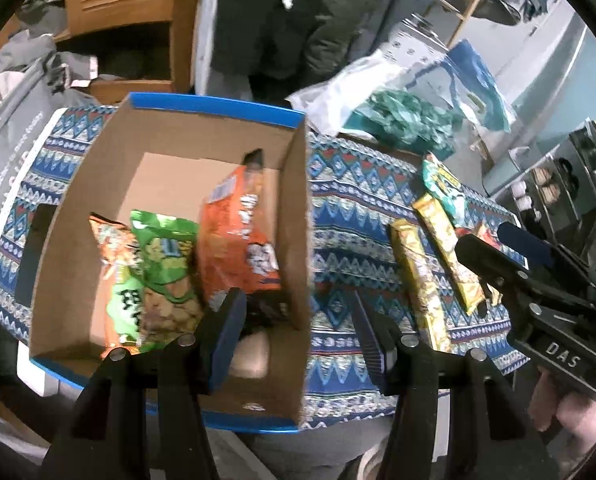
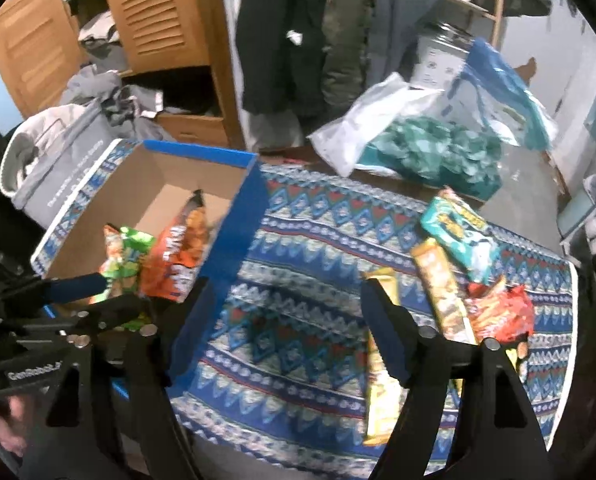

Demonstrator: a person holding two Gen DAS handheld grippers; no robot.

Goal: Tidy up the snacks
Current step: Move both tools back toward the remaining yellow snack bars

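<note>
Three snack bags stand inside a cardboard box with a blue rim at the left end of a table draped in a blue patterned cloth: an orange bag leaning against the right wall, a green bag beside it, and a smaller orange-and-green bag nearest the left wall. The left gripper straddles the box's right wall, its jaws spread wide and holding nothing, one finger inside the box in front of the orange bag, the other over the cloth. The right gripper hangs over the cloth just right of the box, jaws likewise wide apart and empty. Toward the table's right edge lie two yellow bars side by side, a teal packet beyond them, and a red bag closest to the edge. At the far edge sits a heap of white, green and blue plastic bags.
</note>
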